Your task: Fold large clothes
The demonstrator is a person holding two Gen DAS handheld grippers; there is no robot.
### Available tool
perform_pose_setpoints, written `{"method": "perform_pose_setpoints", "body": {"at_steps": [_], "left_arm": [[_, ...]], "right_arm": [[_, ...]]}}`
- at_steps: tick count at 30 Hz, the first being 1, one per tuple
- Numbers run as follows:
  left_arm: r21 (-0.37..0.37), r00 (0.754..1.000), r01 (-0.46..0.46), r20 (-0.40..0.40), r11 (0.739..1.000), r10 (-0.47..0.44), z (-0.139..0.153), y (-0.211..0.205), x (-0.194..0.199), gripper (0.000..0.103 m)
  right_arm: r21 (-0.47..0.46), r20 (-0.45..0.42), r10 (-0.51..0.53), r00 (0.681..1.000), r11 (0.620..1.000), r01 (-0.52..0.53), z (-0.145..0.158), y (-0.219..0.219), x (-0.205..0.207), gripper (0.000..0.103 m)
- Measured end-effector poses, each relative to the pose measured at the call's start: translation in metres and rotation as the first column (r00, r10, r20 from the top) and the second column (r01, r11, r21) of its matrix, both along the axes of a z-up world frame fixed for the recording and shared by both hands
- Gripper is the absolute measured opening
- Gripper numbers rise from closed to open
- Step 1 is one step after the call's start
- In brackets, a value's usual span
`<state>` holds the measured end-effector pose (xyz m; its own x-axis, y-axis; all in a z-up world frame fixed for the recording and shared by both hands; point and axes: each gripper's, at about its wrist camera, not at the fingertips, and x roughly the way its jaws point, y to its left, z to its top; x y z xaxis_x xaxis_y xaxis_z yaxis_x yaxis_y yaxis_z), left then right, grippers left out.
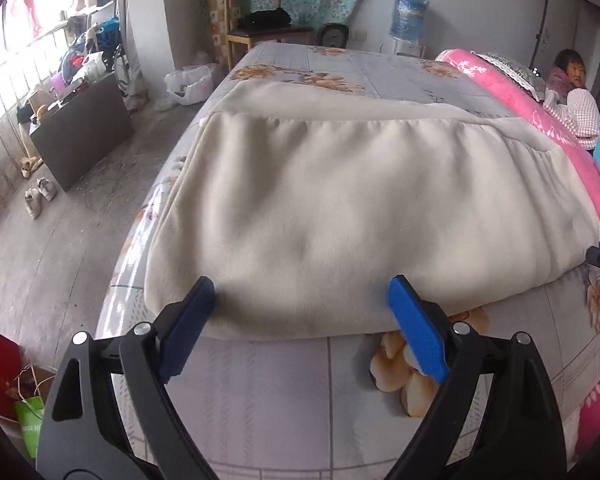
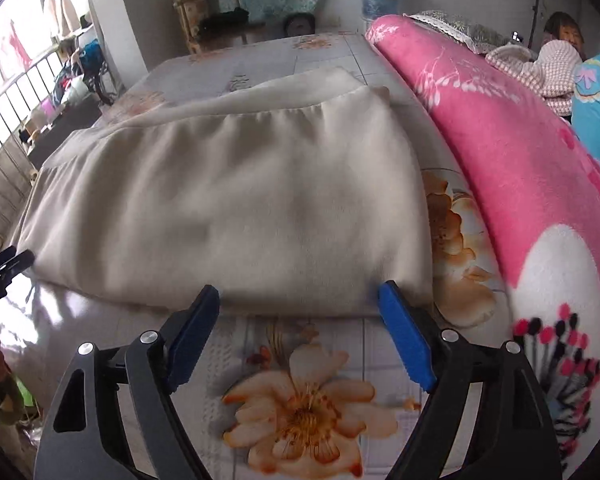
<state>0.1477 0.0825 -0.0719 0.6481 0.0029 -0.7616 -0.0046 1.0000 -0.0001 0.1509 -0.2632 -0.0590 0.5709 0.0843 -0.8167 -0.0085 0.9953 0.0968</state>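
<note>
A: Where is the cream garment (image 1: 340, 200) lying now?

B: It lies folded on the bed sheet with the orange flowers (image 2: 300, 412), as a wide, flat, thick rectangle. Its long axis goes from side to side in front of both cameras, and a gathered seam runs along the far part. Beside its right end lies the pink blanket (image 2: 520, 184), close to it but, I think, not touching.

A: And the grippers?

B: The left gripper (image 1: 300, 296) has its blue pads spread wide, and nothing is pinched between them. The tips stand at the near folded edge of the garment, toward its left half. I cannot tell if they touch the cloth or are only just before it. The right gripper (image 2: 298, 298) is also spread wide and empty, at the same near edge, toward the right corner.

A: So which hand is nearer to the garment?

B: Both look equally near. Each one points forward and downward at the near edge, and the garment stretches away from them toward the far end of the bed.

A: What does the next move need, in your opinion?

B: If one more fold is wanted, I judge it should go across the long axis, one end brought over the other. Each gripper would first need to close on a corner at its own side.
</note>
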Motion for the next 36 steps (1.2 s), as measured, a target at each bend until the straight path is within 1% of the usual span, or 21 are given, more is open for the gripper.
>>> {"method": "perform_pose_setpoints", "body": {"at_steps": [2,4,6,7,8,11,14,16,18,20,24,29,36], "left_arm": [[-0.021,0.999,0.018,0.028,1.000,-0.017,0.012,-0.005,-0.012,0.086],[-0.023,0.998,0.029,0.050,0.999,-0.028,0.020,-0.010,-0.028,0.086],[-0.046,0.997,0.047,0.057,0.998,-0.044,0.025,-0.019,-0.042,0.086],[-0.061,0.997,0.062,0.056,0.996,-0.058,0.025,-0.025,-0.049,0.089],[-0.065,0.996,0.072,0.055,0.995,-0.068,0.025,-0.030,-0.056,0.090],[-0.051,0.996,0.072,0.049,0.996,-0.069,0.013,-0.048,-0.070,0.093],[-0.027,0.998,0.056,-0.017,0.998,-0.057,-0.010,-0.064,-0.067,0.093],[-0.006,0.997,0.044,-0.065,0.999,-0.045,-0.023,-0.071,-0.064,0.094],[0.029,0.998,0.036,-0.058,0.999,-0.035,-0.026,-0.078,-0.067,0.094],[0.024,0.998,0.038,-0.058,0.999,-0.037,-0.026,-0.083,-0.070,0.095],[0.024,0.998,0.006,-0.062,1.000,-0.004,-0.024,-0.085,-0.070,0.095],[0.023,0.995,-0.012,-0.094,1.000,0.014,-0.023,-0.081,-0.063,0.095],[0.024,0.995,-0.017,-0.093,1.000,0.019,-0.023,-0.079,-0.060,0.095]], "right_arm": [[0.035,0.026,0.001,1.000,0.999,-0.001,0.011,0.000,-0.010,0.080],[0.060,0.048,0.013,0.999,0.998,-0.016,0.022,0.000,-0.023,0.080],[0.083,0.063,0.027,0.998,0.996,-0.032,0.027,0.004,-0.038,0.081],[0.098,0.061,0.037,0.997,0.994,-0.043,0.026,0.006,-0.044,0.083],[0.108,0.057,0.045,0.997,0.993,-0.051,0.024,0.011,-0.049,0.085],[0.119,0.033,0.067,0.997,0.990,-0.070,0.013,0.026,-0.064,0.087],[0.118,-0.010,0.050,0.999,0.992,-0.048,-0.001,0.042,-0.074,0.087],[0.115,-0.016,0.036,0.999,0.993,-0.034,-0.004,0.048,-0.076,0.087],[0.106,-0.009,0.035,0.999,0.994,-0.034,-0.004,0.054,-0.079,0.088],[0.078,-0.010,0.037,0.999,0.996,-0.036,-0.005,0.061,-0.081,0.088],[0.047,-0.018,0.045,0.999,0.998,-0.044,-0.007,0.068,-0.080,0.088],[0.038,-0.027,0.032,0.999,0.999,-0.031,-0.010,0.069,-0.078,0.089],[0.024,-0.041,0.033,0.999,0.999,-0.032,-0.012,0.071,-0.076,0.089]]}}
